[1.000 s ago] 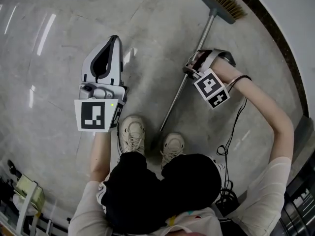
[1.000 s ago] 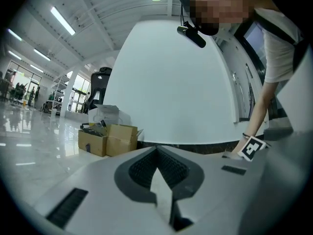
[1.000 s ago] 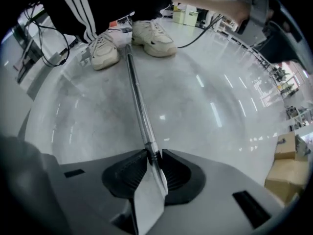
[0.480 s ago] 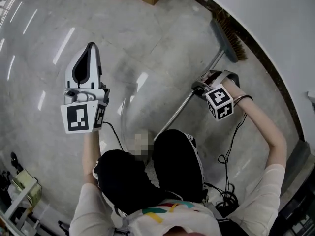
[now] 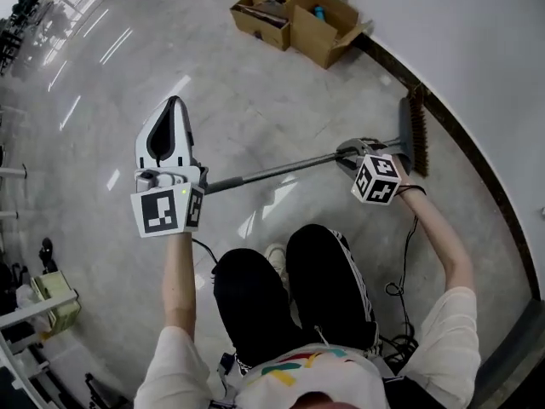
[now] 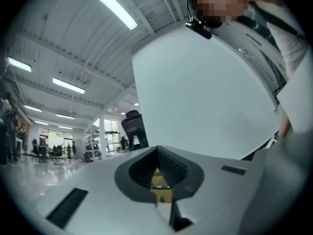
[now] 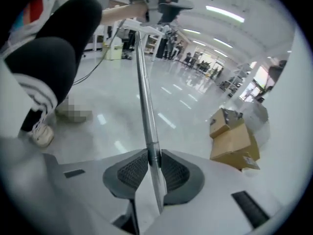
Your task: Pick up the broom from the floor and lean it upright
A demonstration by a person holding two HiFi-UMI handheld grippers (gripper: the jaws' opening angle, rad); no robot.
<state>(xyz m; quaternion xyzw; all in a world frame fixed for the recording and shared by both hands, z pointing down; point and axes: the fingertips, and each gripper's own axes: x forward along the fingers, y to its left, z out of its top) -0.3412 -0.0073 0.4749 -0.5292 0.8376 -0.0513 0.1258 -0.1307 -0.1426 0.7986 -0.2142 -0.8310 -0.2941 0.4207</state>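
Clamped broom [image 5: 281,170] on its stiff, slick metal handle near the head w/ right gripper [image 5: 347,153] jaws, closing tighter, brush end far right by wall [image 5: 477,58]; left gripper [image 5: 174,105] jaws clenched, empty; prob. light but head-heavy, so better gripped mid-handle.

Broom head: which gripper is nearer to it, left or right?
Right. The right gripper, jaws closing on the handle, sits just beside the broom head. The left gripper hangs by the handle's far end, not gripping it.
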